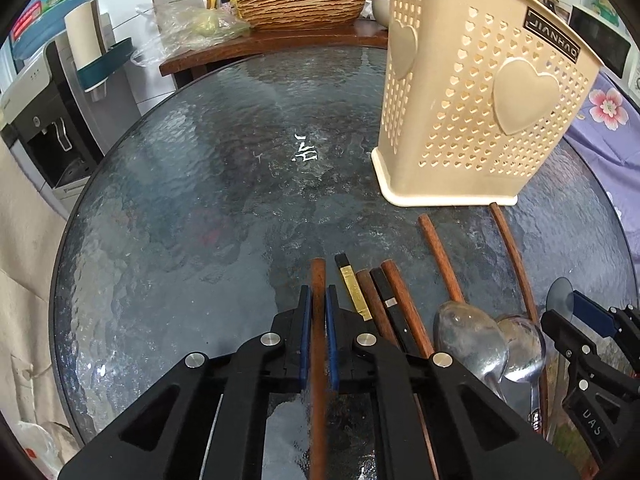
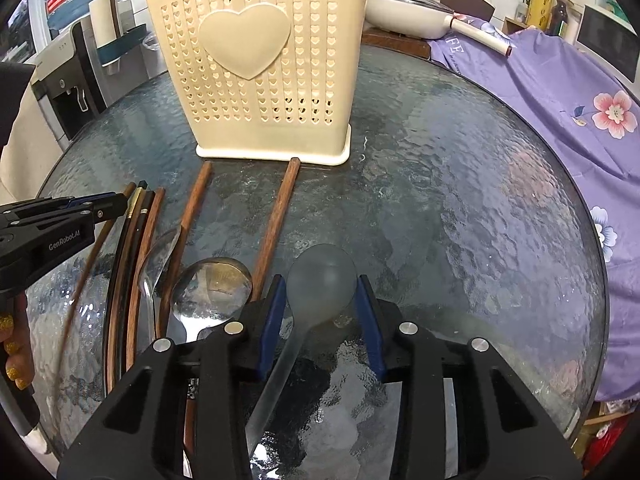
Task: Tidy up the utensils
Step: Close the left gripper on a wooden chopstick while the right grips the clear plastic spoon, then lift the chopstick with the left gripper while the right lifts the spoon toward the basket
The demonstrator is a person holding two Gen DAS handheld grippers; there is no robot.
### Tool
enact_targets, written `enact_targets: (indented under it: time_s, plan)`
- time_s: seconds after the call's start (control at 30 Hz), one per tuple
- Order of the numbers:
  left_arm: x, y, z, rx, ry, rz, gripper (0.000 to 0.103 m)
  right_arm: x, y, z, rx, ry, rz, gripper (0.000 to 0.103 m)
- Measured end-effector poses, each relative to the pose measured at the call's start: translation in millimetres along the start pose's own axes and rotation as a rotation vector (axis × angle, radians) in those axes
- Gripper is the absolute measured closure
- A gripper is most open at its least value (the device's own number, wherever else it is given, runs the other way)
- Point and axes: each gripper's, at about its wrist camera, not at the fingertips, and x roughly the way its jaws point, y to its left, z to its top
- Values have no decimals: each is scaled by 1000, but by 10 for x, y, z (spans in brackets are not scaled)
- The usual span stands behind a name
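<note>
Lying in a row in front of the cream heart-perforated plastic utensil holder (image 2: pixel 256 68) on the round textured glass table (image 2: pixel 460 208), one brown wooden chopstick (image 1: pixel 319 320) is clamped by the left gripper (image 1: pixel 319 300), while the right gripper (image 2: pixel 320 296) stands open around a translucent frosted spoon (image 2: pixel 320 280).
</note>
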Motion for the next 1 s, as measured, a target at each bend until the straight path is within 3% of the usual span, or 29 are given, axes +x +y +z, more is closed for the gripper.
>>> enact_targets:
  time_s: [0.37, 0.77, 1.0]
  plan:
    - [-50, 94, 35, -49, 8, -63, 96, -56, -154, -21, 20, -41, 59, 67]
    - [-557, 126, 1, -46, -109, -108, 96, -333, -209, -24, 14, -110, 184, 67]
    - [-842, 123, 2, -50, -174, -127, 96, -488, -269, -12, 6, -163, 198, 67]
